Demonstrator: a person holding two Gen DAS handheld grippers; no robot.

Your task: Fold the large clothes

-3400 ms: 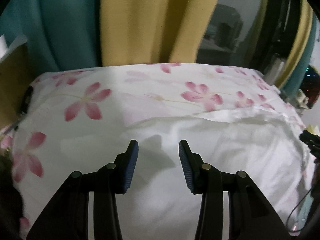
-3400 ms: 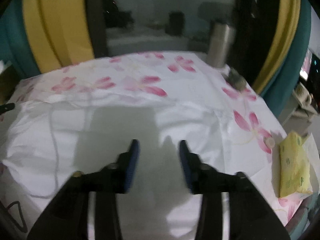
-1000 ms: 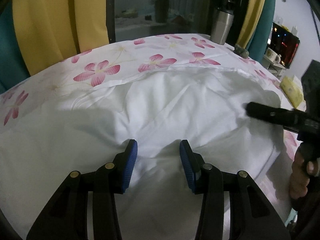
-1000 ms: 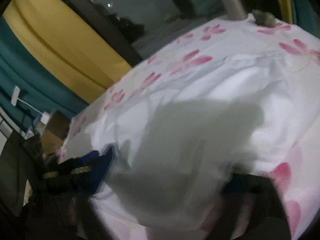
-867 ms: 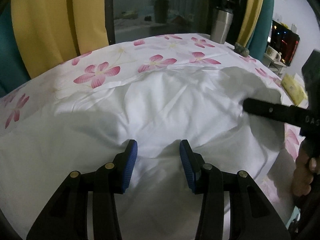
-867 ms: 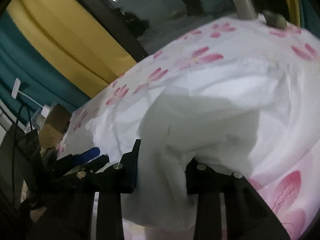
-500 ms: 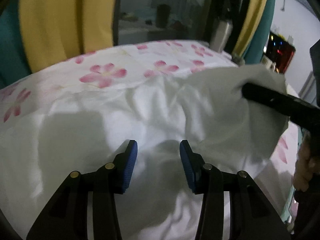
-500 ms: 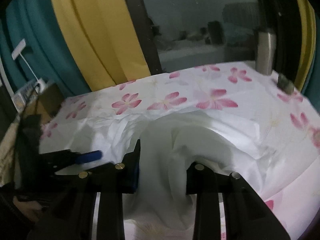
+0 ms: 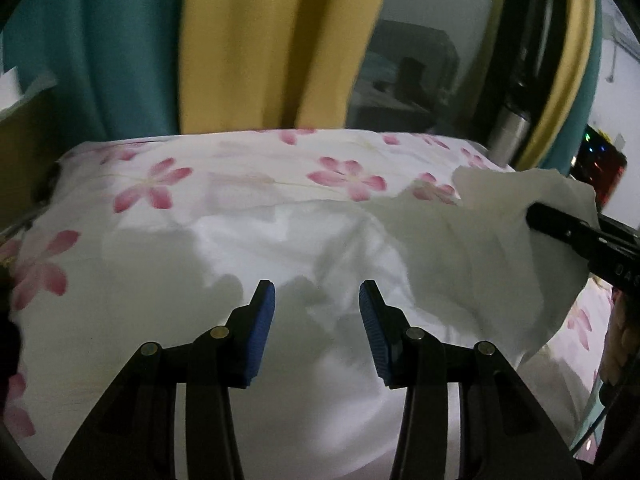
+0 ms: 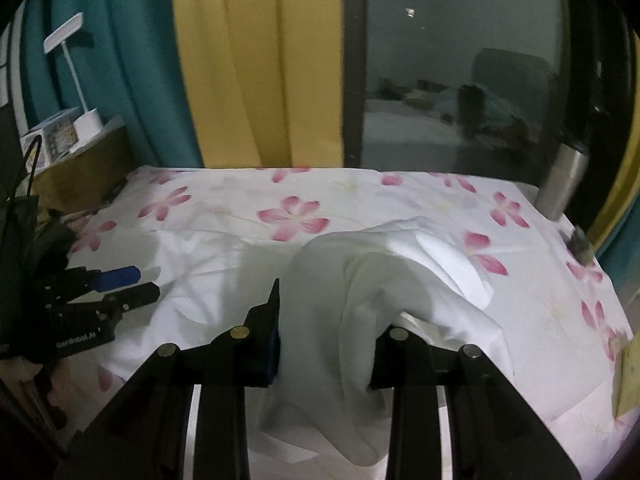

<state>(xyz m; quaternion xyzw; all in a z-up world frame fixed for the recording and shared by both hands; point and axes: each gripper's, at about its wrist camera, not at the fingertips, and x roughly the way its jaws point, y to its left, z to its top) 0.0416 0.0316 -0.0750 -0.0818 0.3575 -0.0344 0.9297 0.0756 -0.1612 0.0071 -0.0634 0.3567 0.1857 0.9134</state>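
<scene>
A large white garment (image 9: 280, 264) lies spread on a bed with a pink-flowered sheet (image 9: 248, 176). My left gripper (image 9: 316, 316) is open and empty just above the cloth. My right gripper (image 10: 326, 320) has a bunched edge of the white garment (image 10: 332, 296) draped between and over its jaws, which stand wide apart, and it lifts this edge off the bed. In the left wrist view the right gripper (image 9: 576, 236) shows at the right, carrying the raised cloth flap (image 9: 500, 216). In the right wrist view the left gripper (image 10: 120, 284) shows at the left.
Yellow and teal curtains (image 10: 248, 60) and a dark window (image 10: 460, 80) stand behind the bed. A steel bottle (image 10: 564, 180) stands at the far right corner. A white lamp (image 10: 80, 80) and boxes sit on a side table at left. A yellow pack (image 10: 626, 380) lies at the right edge.
The right gripper has taken the garment's right edge, lifted it and carried it up and toward the middle. The left gripper stays open and has turned to face more leftward.
</scene>
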